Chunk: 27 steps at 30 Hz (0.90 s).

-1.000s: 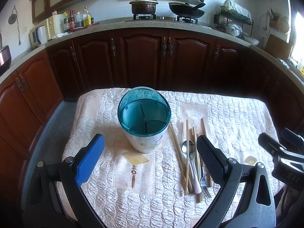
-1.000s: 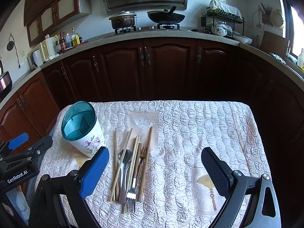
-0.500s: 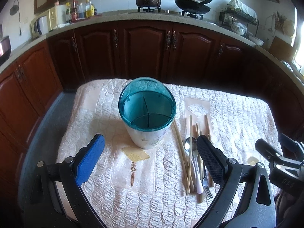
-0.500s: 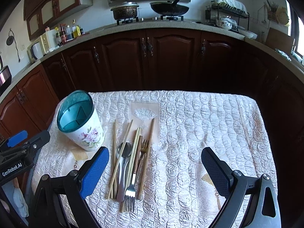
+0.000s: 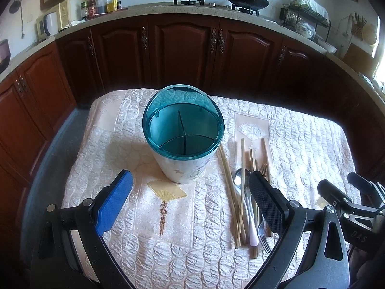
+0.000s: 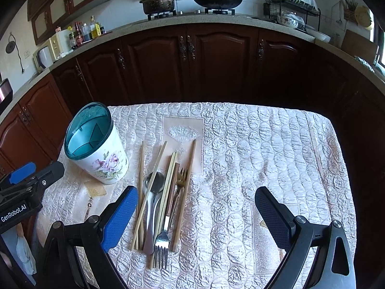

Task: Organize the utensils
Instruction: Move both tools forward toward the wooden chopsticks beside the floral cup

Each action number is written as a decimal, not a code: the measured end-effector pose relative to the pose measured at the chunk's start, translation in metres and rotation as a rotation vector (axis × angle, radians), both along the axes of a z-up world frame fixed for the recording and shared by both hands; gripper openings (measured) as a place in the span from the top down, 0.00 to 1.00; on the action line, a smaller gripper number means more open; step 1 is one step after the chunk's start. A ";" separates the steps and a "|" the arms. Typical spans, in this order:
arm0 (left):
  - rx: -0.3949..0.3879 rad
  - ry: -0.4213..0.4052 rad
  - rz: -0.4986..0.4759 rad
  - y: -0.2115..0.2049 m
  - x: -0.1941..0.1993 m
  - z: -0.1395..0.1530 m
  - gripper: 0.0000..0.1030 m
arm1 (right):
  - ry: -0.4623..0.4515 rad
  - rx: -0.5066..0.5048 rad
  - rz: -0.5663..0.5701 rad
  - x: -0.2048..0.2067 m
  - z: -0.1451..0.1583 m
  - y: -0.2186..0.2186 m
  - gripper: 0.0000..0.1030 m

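Note:
A white floral utensil holder (image 5: 182, 144) with a teal divided insert stands upright on the quilted table; it also shows at the left of the right wrist view (image 6: 98, 149). To its right lies a pile of utensils (image 6: 161, 200): several wooden chopsticks, a metal spoon (image 6: 154, 185), a silver fork (image 6: 161, 248) and a gold fork (image 6: 181, 178). The pile also shows in the left wrist view (image 5: 243, 197). My left gripper (image 5: 190, 200) is open and empty just in front of the holder. My right gripper (image 6: 196, 212) is open and empty above the table, right of the pile.
The table (image 6: 264, 144) wears a pale quilted cloth and drops off at its edges. Dark wooden cabinets (image 6: 192, 62) and a counter with a pot, a wok and bottles stand behind. My right gripper's body shows at the right of the left wrist view (image 5: 349, 200).
Both cameras have tilted down and come closer to the table, so the holder and the pile look larger. Both grippers stay open. Nothing on the table has moved.

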<state>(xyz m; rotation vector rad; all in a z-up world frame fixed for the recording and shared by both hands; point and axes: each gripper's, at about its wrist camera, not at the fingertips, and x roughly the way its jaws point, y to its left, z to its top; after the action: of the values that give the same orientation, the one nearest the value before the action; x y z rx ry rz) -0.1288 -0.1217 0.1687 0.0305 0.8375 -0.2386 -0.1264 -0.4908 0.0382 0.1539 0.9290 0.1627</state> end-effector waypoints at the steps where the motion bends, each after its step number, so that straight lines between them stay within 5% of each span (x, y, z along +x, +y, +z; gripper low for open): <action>1: 0.002 -0.001 -0.001 -0.001 0.000 0.000 0.05 | 0.001 0.000 -0.001 0.000 -0.001 -0.001 0.06; 27: 0.074 0.052 -0.071 -0.034 0.015 -0.033 0.05 | 0.082 -0.019 0.021 0.041 -0.052 -0.004 0.08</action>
<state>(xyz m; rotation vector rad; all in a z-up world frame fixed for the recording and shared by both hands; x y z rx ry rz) -0.1140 -0.1555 0.1355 0.1236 0.8976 -0.2760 -0.0859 -0.4948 -0.0140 0.1340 1.0142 0.1673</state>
